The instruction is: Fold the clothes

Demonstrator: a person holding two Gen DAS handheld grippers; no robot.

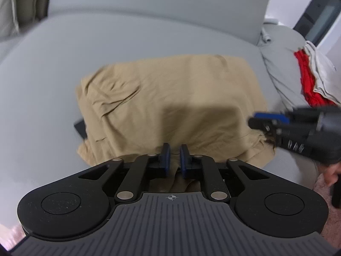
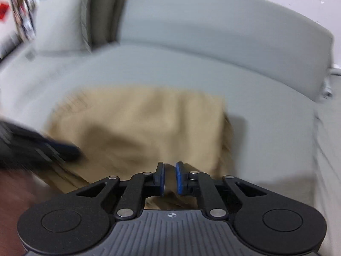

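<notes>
Where fingers part: tan garment ahead.

A grey sofa fills most of both views, with its seat in front and its backrest behind. At the left there is a pale cushion standing against the backrest. A small dark flat object lies on the seat; what it is cannot be told.
</notes>
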